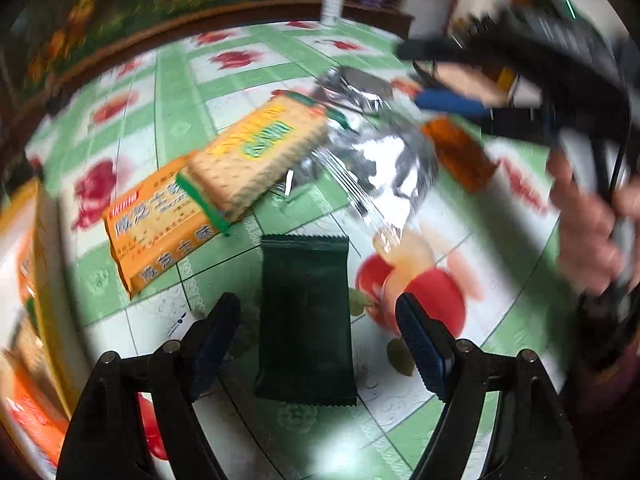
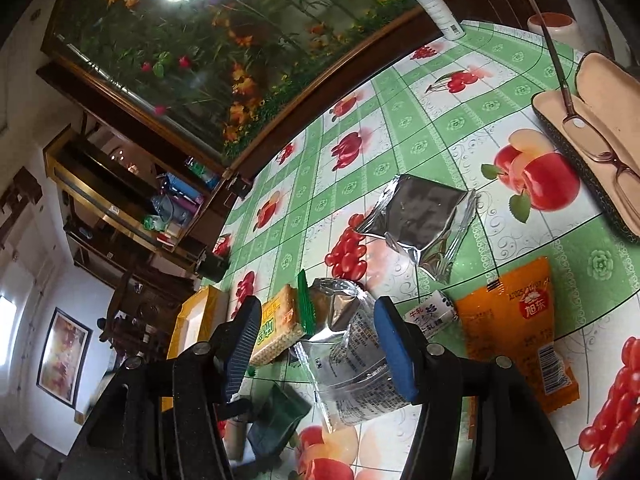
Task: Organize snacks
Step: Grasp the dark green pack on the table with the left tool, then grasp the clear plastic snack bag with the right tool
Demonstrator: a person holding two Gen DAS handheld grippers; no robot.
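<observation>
A dark green snack packet [image 1: 306, 316] lies flat on the fruit-print tablecloth between the fingers of my open left gripper [image 1: 318, 340]; they do not touch it. It also shows in the right wrist view [image 2: 280, 412]. Beyond it lie a cracker pack [image 1: 256, 152] on an orange pack [image 1: 160, 232], and a silver packet [image 1: 372, 164]. My right gripper [image 2: 316, 344] is open above a silver packet with printed text [image 2: 356, 364], near the cracker pack [image 2: 280, 328]. An orange packet [image 2: 516, 328] and another silver packet [image 2: 420, 216] lie on the table. The right gripper appears blurred at the left wrist view's upper right [image 1: 452, 100].
An open glasses case with glasses [image 2: 592, 148] sits at the right of the table. A white spray bottle [image 2: 432, 0] stands at the far edge by a flower painting. A yellow box [image 2: 192, 320] sits at the left edge, also seen with snacks in it [image 1: 28, 320].
</observation>
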